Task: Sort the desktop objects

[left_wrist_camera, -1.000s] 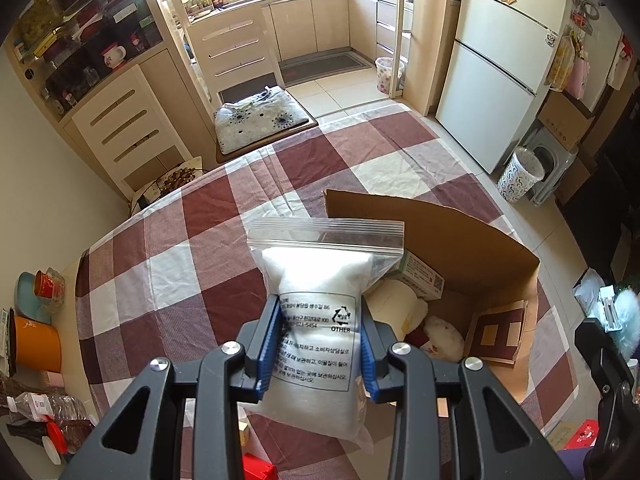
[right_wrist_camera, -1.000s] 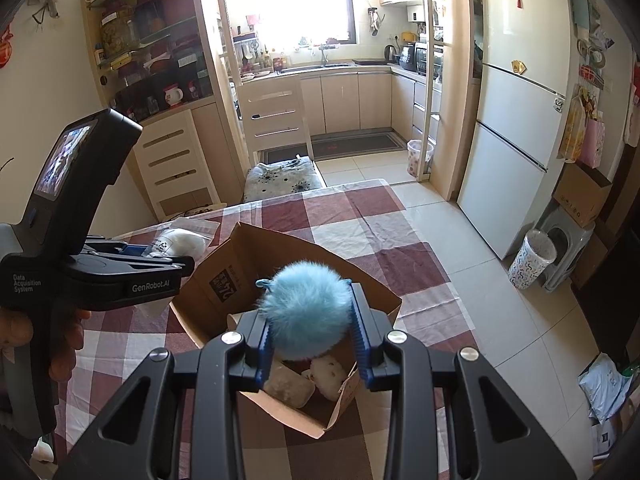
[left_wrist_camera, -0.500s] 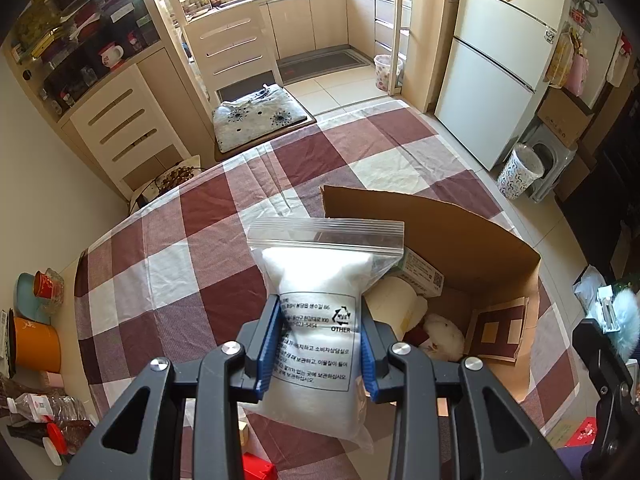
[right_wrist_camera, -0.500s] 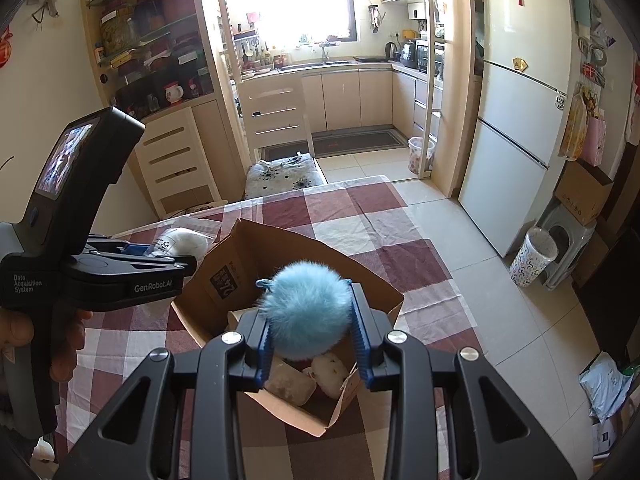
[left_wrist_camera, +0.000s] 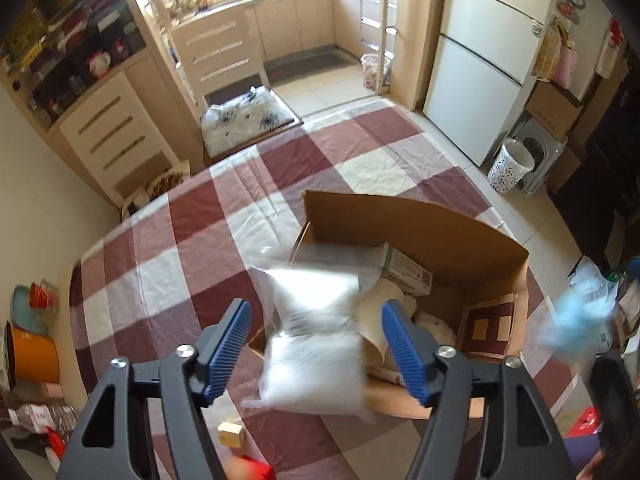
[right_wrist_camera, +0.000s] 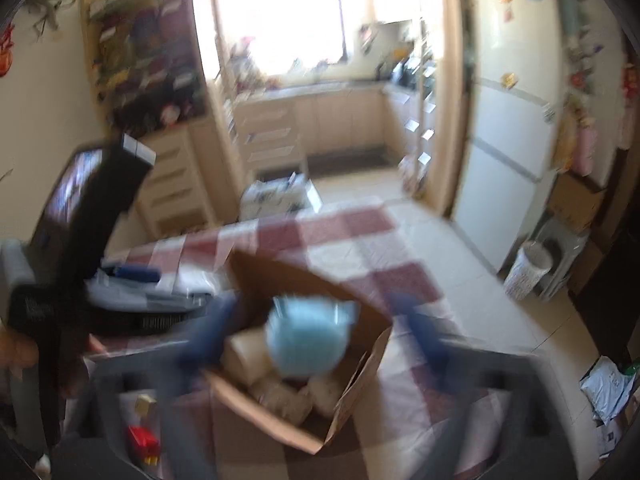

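left gripper (left_wrist_camera: pixel 316 352): released, jaws wide; white powder bag (left_wrist_camera: pixel 316 344) loose over near rim of cardboard box (left_wrist_camera: pixel 420 232) | right gripper (right_wrist_camera: pixel 316 332): spread; blue pompom (right_wrist_camera: pixel 308 340) free above box | risk: bag may catch the rim; tip outside onto checked cloth (left_wrist_camera: pixel 192 280)

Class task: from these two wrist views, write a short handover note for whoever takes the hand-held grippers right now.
Left hand-held gripper: open, zip bag of white powder just released, blurred, over the near edge of the cardboard box.
Right hand-held gripper: open, blue pompom loose above the box.
Done: several items already boxed.
Left: small yellow block and red item on the checked tablecloth.
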Demonstrator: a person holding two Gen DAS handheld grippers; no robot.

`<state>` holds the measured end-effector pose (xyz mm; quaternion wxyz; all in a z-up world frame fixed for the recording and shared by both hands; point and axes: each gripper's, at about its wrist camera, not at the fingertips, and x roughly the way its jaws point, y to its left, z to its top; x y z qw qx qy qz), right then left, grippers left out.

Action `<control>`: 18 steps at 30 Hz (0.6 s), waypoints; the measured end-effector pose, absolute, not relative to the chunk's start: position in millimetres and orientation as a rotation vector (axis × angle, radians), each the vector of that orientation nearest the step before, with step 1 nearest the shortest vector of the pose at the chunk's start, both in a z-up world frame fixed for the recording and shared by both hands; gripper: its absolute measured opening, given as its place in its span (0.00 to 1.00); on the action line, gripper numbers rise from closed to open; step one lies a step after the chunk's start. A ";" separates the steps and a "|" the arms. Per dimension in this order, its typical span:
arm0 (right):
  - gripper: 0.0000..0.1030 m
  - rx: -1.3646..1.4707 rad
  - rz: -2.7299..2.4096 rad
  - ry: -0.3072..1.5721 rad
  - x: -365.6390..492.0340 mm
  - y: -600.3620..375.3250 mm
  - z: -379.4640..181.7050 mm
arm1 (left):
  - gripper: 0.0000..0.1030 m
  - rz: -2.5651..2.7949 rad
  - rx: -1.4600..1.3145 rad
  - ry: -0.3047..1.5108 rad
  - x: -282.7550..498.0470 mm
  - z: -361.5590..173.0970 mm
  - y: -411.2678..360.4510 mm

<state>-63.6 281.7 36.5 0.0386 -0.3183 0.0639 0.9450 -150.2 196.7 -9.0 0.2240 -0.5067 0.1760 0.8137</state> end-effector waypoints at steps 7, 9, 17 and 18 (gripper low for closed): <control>1.00 -0.915 2.913 0.203 -52.1 280.2 44.9 | 0.71 2.263 -1.387 0.475 -149.1 -3.1 192.1; 1.00 -0.923 2.911 0.213 -50.4 280.4 44.4 | 0.71 2.271 -1.397 0.475 -149.4 -2.7 189.6; 1.00 -0.959 2.902 0.229 -44.3 280.4 44.3 | 0.71 2.297 -1.424 0.466 -144.6 0.2 179.4; 1.00 -0.964 2.901 0.230 -43.5 280.5 44.0 | 0.71 2.298 -1.425 0.466 -143.8 0.6 178.5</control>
